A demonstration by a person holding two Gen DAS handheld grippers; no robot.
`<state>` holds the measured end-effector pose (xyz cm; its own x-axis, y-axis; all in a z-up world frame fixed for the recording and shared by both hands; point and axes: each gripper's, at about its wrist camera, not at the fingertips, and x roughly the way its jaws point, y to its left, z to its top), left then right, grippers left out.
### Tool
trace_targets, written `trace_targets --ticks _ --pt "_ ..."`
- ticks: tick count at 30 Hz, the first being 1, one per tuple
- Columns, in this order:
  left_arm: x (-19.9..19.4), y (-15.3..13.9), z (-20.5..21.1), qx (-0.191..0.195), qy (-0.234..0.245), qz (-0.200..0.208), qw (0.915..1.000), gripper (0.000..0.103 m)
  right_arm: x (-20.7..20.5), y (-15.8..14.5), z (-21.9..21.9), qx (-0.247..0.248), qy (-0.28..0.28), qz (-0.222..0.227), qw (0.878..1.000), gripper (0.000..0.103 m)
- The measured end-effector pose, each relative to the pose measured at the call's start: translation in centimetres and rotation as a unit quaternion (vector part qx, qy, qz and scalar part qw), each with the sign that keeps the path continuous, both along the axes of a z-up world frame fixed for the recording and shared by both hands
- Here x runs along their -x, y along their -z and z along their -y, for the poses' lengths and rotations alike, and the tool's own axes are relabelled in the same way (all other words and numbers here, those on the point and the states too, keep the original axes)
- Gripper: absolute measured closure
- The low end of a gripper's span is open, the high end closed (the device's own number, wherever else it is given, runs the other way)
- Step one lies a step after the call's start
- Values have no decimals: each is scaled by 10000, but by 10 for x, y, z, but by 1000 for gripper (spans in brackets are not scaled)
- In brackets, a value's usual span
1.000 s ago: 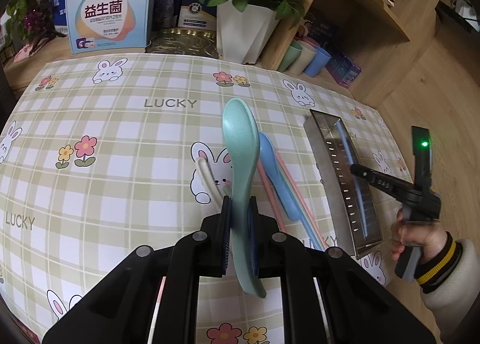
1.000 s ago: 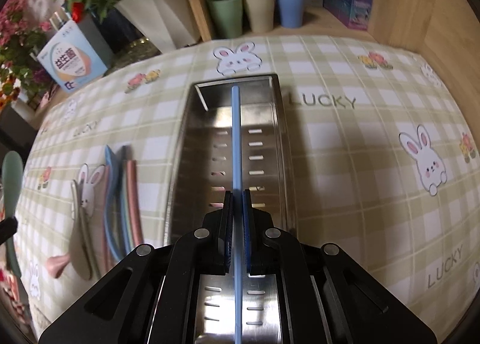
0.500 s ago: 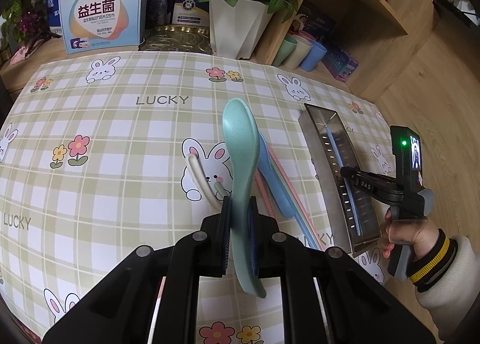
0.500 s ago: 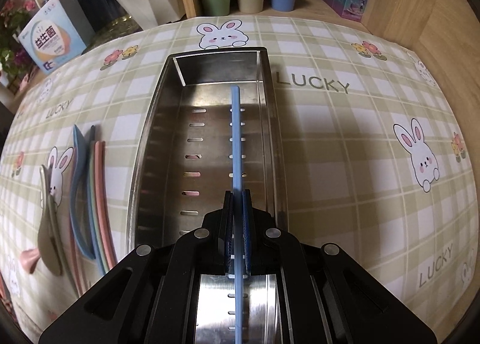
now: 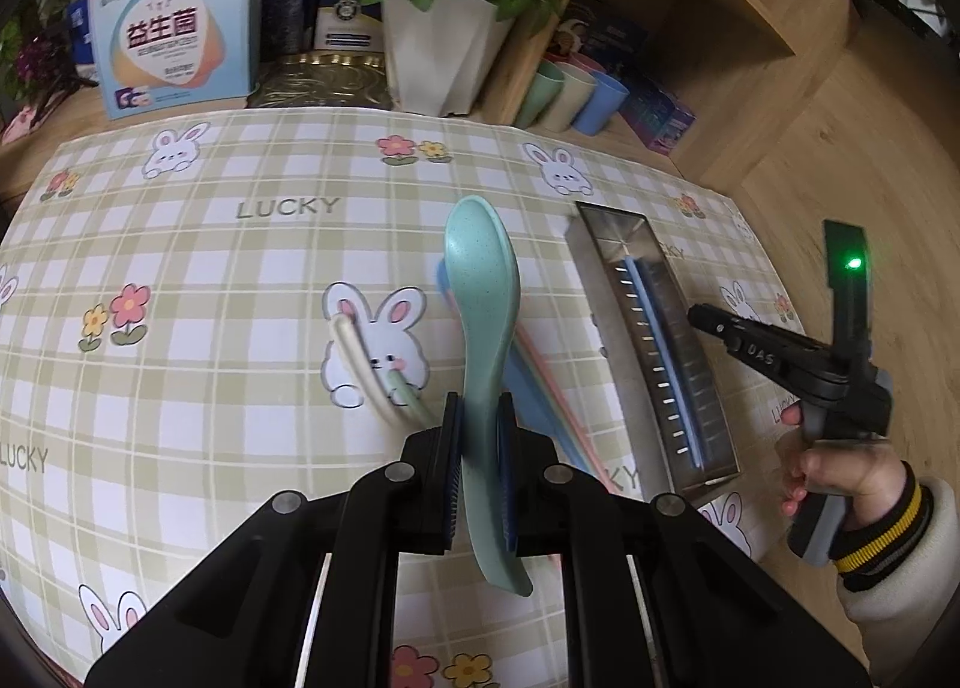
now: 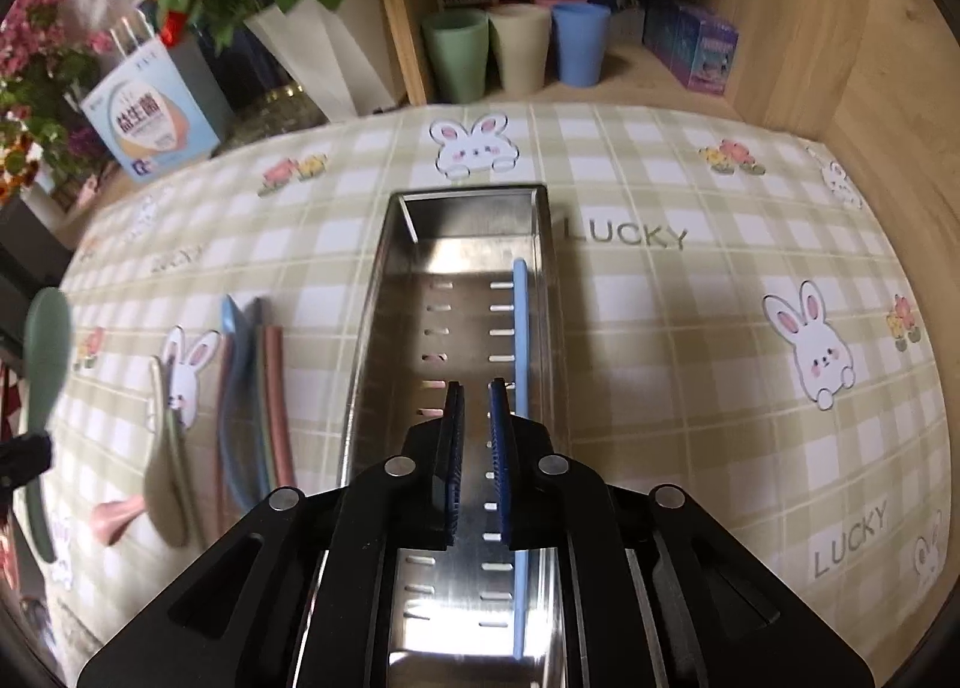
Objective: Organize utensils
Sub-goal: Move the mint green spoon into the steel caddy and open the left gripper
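1. The green spoon (image 5: 483,292) is speckled pale teal, lifted off the tabletop (image 5: 240,268), its handle pinched between two fingers (image 5: 451,448) and its bowl pointing away.
2. The blue chopstick (image 6: 519,364) lies flat in the steel tray (image 6: 384,292), along its right wall.
3. The steel tray is long, narrow and slotted, standing on the tabletop.
4. The blue spoon (image 6: 235,388), pink chopsticks (image 6: 277,394) and a beige spoon (image 6: 165,484) lie side by side left of the tray.
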<state>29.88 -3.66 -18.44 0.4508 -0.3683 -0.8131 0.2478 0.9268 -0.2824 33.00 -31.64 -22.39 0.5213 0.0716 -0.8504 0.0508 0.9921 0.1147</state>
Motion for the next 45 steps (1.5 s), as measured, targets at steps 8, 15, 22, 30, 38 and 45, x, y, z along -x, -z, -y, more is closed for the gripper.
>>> trace_targets --ticks 8,15,22,30,38,45 --pt "-7 5 41 -54 278 -115 9995 92 19 -13 25 -199 72 193 9996 49" --pt "-24 16 87 -54 559 -344 9978 92 28 -7 62 -217 386 174 9989 16" --pt "-56 31 147 14 806 -597 9950 92 33 6 101 -353 780 95 9963 17" --pt "-101 62 191 1 871 -1152 9895 92 41 13 129 -589 1078 107 9924 16" --pt "-123 79 217 -522 895 -1091 9886 92 46 18 138 -653 1209 60 9905 16" --pt "-125 91 225 -780 952 -1155 9857 91 52 17 142 -719 1299 70 9889 16"
